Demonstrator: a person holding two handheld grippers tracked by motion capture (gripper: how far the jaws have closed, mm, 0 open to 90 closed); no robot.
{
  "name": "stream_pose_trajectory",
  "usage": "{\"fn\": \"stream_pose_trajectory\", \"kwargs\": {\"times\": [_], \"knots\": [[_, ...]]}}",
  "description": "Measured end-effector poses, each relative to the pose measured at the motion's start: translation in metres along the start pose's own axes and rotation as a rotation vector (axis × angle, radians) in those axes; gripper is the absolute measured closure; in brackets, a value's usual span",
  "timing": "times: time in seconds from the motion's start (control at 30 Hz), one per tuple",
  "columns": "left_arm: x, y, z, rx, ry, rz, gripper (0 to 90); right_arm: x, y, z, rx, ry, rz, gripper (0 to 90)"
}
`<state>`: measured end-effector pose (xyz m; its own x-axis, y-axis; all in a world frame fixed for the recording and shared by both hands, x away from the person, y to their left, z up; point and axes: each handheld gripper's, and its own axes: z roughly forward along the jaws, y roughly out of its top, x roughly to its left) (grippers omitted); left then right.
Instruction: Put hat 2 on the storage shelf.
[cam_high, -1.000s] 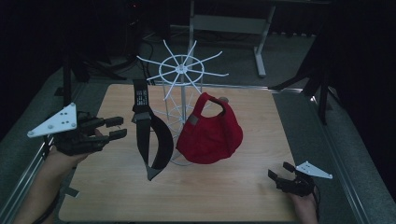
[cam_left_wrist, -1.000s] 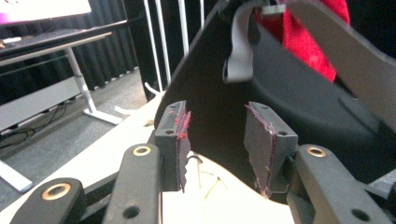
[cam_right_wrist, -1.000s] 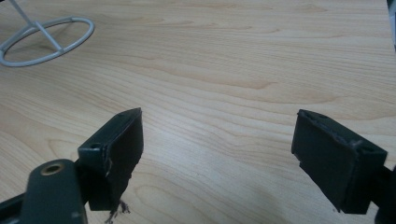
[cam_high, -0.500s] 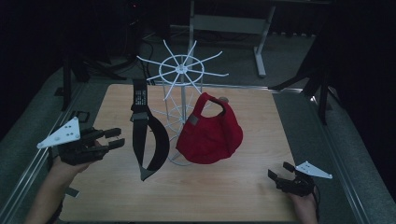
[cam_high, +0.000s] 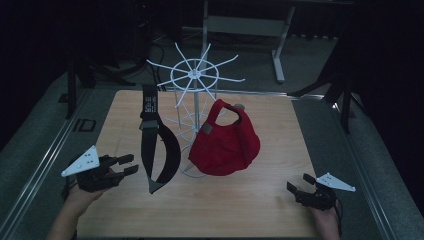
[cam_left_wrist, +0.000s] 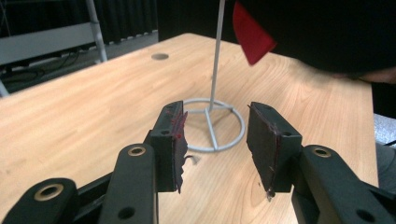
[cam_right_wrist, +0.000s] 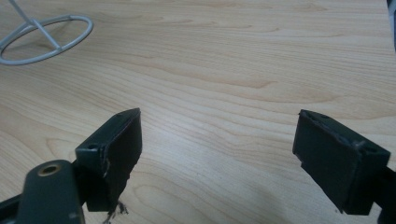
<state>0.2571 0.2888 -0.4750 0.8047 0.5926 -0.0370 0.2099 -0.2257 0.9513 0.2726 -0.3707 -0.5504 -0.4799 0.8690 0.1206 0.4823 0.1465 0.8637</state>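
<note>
A white wire rack (cam_high: 196, 80) with spoke arms stands on the wooden table (cam_high: 280, 125). A red cap (cam_high: 225, 142) hangs on its right side and a black strap (cam_high: 152, 145) hangs on its left. My left gripper (cam_high: 129, 165) hovers at the table's left edge, open and holding nothing, just left of the strap. Its own view looks between its jaws at the rack's ring base (cam_left_wrist: 212, 126) and a corner of the red cap (cam_left_wrist: 250, 35). My right gripper (cam_high: 299, 184) is low at the front right, open wide over bare wood, with the ring base (cam_right_wrist: 44, 37) far off.
A grey metal frame (cam_high: 250, 22) and black stands stand on the floor behind the table. Rails run along both sides of the table. A small round hole (cam_left_wrist: 159, 56) is set in the tabletop.
My left gripper has dropped and drawn back toward the front left of the table. The right gripper has stayed still.
</note>
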Motion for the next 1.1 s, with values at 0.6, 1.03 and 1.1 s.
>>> {"fn": "stream_pose_trajectory", "kwargs": {"times": [0.6, 1.03, 1.1], "knots": [[-0.007, -0.048, 0.009, 0.048, 0.034, -0.058, 56.4, 0.000, 0.000, 0.000, -0.003, -0.004, -0.002, 14.7], [-0.011, -0.071, 0.007, 0.087, 0.095, -0.092, 42.6, 0.000, -0.002, 0.000, -0.009, -0.016, -0.002, 14.5], [-0.011, -0.071, 0.006, 0.089, 0.107, -0.093, 37.1, 0.001, -0.002, 0.000, -0.007, -0.017, -0.003, 14.4]]}}
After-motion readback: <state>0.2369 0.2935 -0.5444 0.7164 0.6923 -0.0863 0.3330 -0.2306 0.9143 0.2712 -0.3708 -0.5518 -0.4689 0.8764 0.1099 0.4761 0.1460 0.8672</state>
